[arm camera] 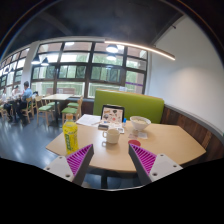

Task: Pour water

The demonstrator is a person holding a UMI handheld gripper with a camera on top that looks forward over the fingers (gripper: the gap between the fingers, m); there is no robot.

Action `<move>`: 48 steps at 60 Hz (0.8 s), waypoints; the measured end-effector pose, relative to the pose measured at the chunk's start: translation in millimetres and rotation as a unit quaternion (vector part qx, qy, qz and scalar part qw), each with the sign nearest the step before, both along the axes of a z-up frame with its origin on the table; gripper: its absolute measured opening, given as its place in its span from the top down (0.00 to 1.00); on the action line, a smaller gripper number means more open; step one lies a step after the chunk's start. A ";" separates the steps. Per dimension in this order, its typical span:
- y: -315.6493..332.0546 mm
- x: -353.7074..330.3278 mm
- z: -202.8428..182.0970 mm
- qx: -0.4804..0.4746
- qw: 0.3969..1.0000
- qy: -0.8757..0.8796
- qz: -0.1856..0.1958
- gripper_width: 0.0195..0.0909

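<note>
While you hold the gripper (111, 158) over the near edge of the table (170, 143), its fingers are spread and grip nothing. A cup (111, 135) stands on the table just beyond them. Left of the cup is a yellow bottle (71, 135); right of it, a bowl (138, 125).

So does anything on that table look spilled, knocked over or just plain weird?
Nothing stands out. The yellow bottle stands upright on the wooden table, and the small cup just ahead of the open gripper and the white bowl beyond it sit level. No spill shows on the tabletop.
</note>
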State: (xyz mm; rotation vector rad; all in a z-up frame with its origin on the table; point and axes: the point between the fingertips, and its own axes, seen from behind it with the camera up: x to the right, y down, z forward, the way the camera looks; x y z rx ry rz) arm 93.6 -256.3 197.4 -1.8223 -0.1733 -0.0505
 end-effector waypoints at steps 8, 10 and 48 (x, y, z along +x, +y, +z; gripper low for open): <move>0.7 -4.5 -5.4 -0.007 1.000 0.006 0.006 0.14; 1.9 -7.1 -7.7 -0.011 1.000 0.010 0.008 0.14; 115.2 -192.9 -112.2 -0.056 0.994 0.067 0.071 0.15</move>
